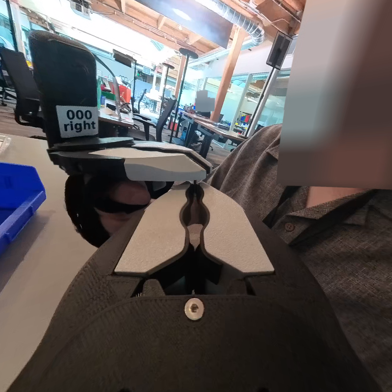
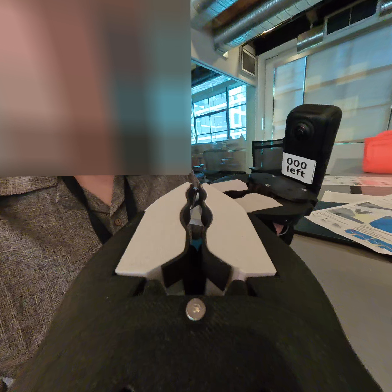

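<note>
My left gripper [image 1: 194, 187] is shut, its white fingertips [image 1: 169, 212] pinching a thin black strand [image 1: 194, 183] that rises from the tips. My right gripper [image 2: 197, 187] is also shut, and the same thin black strand [image 2: 194, 191] sits between its tips. The two grippers meet tip to tip above the table. The right gripper [image 1: 202, 169] lies crosswise just above the left one's tips in the left wrist view. The left gripper [image 2: 218, 186] comes in from the right in the right wrist view. Both point at a person in a grey shirt [image 1: 339, 265].
A blue bin [image 1: 17, 201] stands on the grey table [image 1: 31, 275] at the left. Printed sheets [image 2: 356, 218] lie on the table at the right, with an orange bag [image 2: 378, 154] behind them. Office chairs and desks stand farther back. The tips of both grippers are at nearly the same place.
</note>
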`<state>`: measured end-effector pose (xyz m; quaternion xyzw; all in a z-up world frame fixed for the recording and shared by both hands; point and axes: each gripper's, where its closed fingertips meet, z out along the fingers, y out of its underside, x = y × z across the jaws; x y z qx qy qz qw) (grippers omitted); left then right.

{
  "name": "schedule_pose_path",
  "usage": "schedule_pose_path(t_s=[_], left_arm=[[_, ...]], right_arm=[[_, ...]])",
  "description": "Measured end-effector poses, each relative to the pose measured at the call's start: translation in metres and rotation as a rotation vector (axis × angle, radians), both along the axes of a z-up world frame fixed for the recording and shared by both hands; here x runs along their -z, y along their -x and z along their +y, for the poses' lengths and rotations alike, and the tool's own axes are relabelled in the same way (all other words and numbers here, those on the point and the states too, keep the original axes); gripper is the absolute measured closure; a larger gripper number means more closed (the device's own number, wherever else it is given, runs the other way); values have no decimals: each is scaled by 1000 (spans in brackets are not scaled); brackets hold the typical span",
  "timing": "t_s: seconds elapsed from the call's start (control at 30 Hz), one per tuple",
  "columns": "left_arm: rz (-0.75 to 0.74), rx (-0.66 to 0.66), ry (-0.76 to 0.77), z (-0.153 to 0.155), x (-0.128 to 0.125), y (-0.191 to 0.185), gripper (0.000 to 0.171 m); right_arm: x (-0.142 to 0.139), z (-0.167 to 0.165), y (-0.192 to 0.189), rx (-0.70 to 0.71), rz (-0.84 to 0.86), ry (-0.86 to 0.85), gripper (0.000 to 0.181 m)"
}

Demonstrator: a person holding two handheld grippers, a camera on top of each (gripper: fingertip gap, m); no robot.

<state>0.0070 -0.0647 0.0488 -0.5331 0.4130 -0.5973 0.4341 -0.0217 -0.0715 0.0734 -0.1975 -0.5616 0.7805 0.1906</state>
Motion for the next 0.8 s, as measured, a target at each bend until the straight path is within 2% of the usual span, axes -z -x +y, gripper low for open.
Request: schedule_pose_path(t_s=[0.13,0.27,0.33,0.4,0.43,0.47,0.5,0.57,0.6,0.63,0.8], left_arm=[[-3,-56,22,8,2,3,170],[9,-121,16,14,3,8,170],[44,-225,2,26,7,12,170],[115,-390,-20,45,16,19,169],[138,-477,-21,53,19,23,170],[156,-552,-25,60,21,28,170],[172,-615,-32,66,22,31,169],[214,-703,-68,70,24,34,169],[235,-735,-94,71,25,34,170],[253,-751,-115,70,25,32,169],[291,-760,-169,65,23,24,169]], right_arm=[[0,12,3,85,-22,22,172],[-5,38,1,309,-7,33,146],[-9,56,1,514,-16,52,148],[-11,68,-2,785,-1,30,153],[-6,77,-2,965,-30,-12,161],[-4,74,-2,1070,-30,-81,153],[0,74,0,1179,-52,-133,157],[9,70,8,1310,-96,-259,155],[13,72,10,1371,-119,-306,161],[18,71,14,1386,-146,-342,162],[21,68,21,1375,-152,-312,164]])
